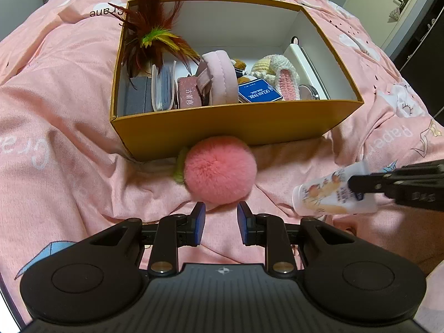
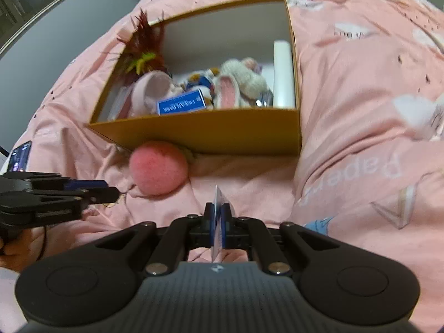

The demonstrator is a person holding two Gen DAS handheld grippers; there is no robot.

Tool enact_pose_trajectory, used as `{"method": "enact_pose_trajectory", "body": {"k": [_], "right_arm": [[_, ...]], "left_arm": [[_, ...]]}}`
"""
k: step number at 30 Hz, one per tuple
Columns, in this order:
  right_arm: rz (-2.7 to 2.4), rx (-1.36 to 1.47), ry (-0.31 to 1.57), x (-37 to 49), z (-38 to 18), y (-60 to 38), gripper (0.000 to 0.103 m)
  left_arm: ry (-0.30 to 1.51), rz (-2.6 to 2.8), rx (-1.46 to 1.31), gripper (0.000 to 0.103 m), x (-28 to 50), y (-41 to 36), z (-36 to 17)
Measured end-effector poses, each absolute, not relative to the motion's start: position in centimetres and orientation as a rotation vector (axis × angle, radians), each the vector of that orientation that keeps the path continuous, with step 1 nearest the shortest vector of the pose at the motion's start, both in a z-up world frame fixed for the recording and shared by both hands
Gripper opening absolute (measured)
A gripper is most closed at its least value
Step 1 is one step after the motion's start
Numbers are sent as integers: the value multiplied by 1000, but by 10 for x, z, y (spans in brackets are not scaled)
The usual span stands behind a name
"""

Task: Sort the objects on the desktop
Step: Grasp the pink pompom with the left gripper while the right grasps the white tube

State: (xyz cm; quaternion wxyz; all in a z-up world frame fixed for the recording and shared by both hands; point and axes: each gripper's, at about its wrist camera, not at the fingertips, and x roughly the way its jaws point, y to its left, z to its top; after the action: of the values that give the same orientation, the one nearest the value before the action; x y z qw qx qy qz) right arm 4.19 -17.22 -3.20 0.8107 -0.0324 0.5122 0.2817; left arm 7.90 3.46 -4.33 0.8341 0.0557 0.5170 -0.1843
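Bed (image 1: 69, 138): pink printed cover, carries everything.
Box (image 1: 222, 130): yellow-brown, open-topped, mid-bed, packed with small items.
Pompom (image 1: 219, 169): pink, fluffy, on the cover touching the box's near wall.
Left gripper (image 1: 221, 223): jaws apart, nothing between them, just short of the pompom.
Right gripper (image 2: 219, 222): jaws clamped on a tube (image 1: 333, 191), white, peach print, held near the bed's right side.

A pink printed bedspread (image 1: 69, 127) carries the yellow box (image 1: 222, 127); a pink pompom (image 1: 220, 169) lies against its front wall.
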Motion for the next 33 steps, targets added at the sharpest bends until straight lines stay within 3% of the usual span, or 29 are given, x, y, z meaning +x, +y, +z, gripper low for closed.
{"method": "enact_pose_trajectory", "body": {"k": [11, 14, 15, 16, 24, 33], "right_arm": [[553, -32, 1082, 53, -58, -173, 7], [568, -11, 1076, 55, -56, -169, 7], [579, -13, 1069, 55, -53, -168, 7], [589, -16, 1062, 55, -49, -167, 7], [607, -14, 965, 67, -25, -160, 7], [616, -9, 990, 76, -41, -158, 6]], "left_arm": [[1093, -385, 118, 31, 85, 33, -46], [1075, -378, 108, 42, 88, 32, -45], [1068, -382, 103, 53, 89, 33, -45], [1059, -386, 97, 56, 91, 32, -44], [998, -398, 109, 60, 107, 18, -53], [1032, -346, 138, 60, 129, 0, -89]]}}
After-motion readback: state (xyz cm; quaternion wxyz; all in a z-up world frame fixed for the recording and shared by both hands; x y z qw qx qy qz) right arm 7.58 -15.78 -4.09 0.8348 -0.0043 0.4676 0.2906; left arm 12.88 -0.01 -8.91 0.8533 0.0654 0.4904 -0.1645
